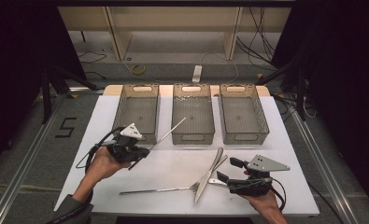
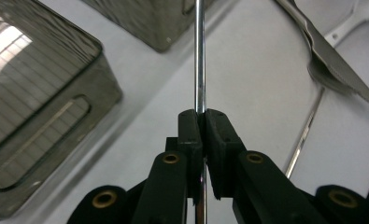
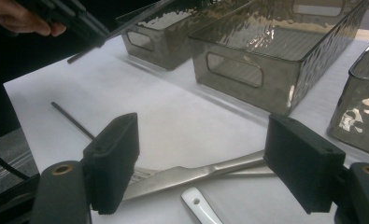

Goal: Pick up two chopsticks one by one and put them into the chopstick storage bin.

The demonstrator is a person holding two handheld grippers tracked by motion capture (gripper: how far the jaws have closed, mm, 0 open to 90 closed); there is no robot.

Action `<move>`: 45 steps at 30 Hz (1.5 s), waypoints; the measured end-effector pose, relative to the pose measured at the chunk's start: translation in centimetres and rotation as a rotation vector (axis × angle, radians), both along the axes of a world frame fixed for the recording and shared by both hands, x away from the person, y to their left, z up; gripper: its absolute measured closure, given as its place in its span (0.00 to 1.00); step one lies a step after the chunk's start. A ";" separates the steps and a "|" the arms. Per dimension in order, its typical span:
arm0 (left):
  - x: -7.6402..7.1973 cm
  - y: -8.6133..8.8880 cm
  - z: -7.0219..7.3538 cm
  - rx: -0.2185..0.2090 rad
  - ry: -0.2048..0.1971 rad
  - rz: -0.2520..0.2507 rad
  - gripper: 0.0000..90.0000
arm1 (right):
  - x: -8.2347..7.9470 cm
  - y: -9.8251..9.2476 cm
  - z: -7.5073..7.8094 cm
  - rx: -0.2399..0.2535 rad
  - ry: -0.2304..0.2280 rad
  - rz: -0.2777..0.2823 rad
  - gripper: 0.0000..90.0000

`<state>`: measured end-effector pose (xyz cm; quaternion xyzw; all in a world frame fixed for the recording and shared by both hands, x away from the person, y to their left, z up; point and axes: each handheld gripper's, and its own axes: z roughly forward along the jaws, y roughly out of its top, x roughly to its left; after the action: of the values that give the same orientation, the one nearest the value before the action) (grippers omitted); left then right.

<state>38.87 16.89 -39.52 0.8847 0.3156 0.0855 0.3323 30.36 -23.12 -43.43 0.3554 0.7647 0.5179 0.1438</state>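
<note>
Now, left gripper (image 1: 134, 155) clamped on thin metal rod (image 1: 166, 135), lifted off table near left, tip aimed toward middle bin (image 1: 193, 113). Right gripper (image 1: 225, 171) wide, holding nothing, jaws astride knife (image 1: 208, 176) near right. Risk, I'd guess: grip sits at rod's near end, so long far end may swing, clip bin rim or slip loose. Fork (image 1: 159, 190) near centre. Open table between grippers; three bins wall far edge.

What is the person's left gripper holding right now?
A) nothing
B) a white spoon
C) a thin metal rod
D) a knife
C: in the left gripper view the jaws of the left gripper are shut on a thin metal rod, lifted off the table near the bins.
</note>
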 end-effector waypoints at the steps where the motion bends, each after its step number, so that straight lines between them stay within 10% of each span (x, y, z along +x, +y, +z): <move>1: 0.1 0.1 0.2 -0.008 -0.008 0.010 0.94 | 0.0 0.0 0.0 0.002 0.001 0.000 0.30; 16: 3.4 2.2 2.9 -0.073 -0.087 0.171 0.94 | 0.0 -0.1 0.0 0.008 -0.001 -0.002 0.30; 45: 10.2 5.6 2.5 -0.072 -0.113 0.418 0.94 | -0.1 -0.1 0.1 0.021 -0.004 0.010 0.30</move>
<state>49.02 22.54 -37.01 0.7814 0.4757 0.1906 0.3560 30.28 -23.18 -43.37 0.3520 0.7605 0.5276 0.1391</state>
